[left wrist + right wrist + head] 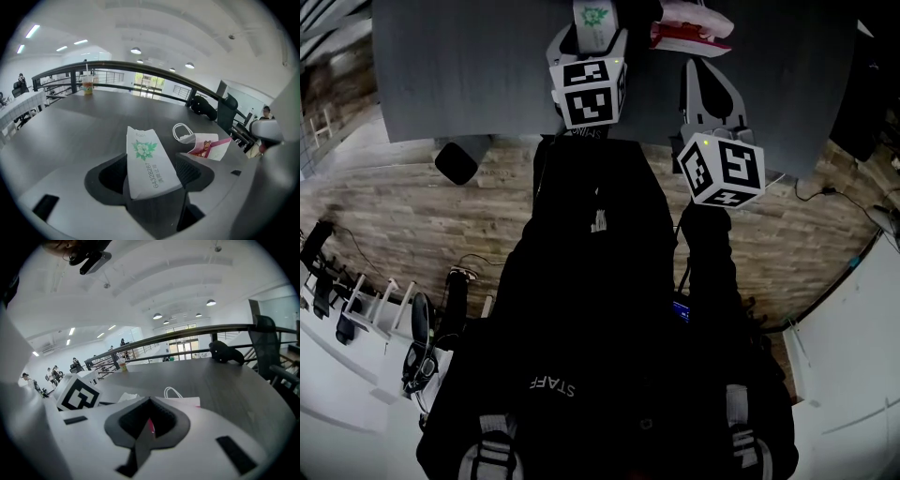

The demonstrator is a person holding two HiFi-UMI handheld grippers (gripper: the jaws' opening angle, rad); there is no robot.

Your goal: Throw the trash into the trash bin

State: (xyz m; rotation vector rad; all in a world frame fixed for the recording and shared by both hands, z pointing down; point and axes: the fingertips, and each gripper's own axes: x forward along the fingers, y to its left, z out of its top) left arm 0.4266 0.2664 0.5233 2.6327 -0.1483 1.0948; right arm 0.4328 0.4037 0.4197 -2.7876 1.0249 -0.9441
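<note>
Over the grey table (84, 126), the left gripper (154, 165) is clamped on a white flower-printed paper packet (143, 150), which the head view cuts off at its top edge. The right gripper (150, 401) has its jaws together. They hide most of the pink-and-white paper bag (187, 402), and only a pink sliver shows through.

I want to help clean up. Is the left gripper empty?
No, the left gripper is shut on a white paper packet with a green flower print.
</note>
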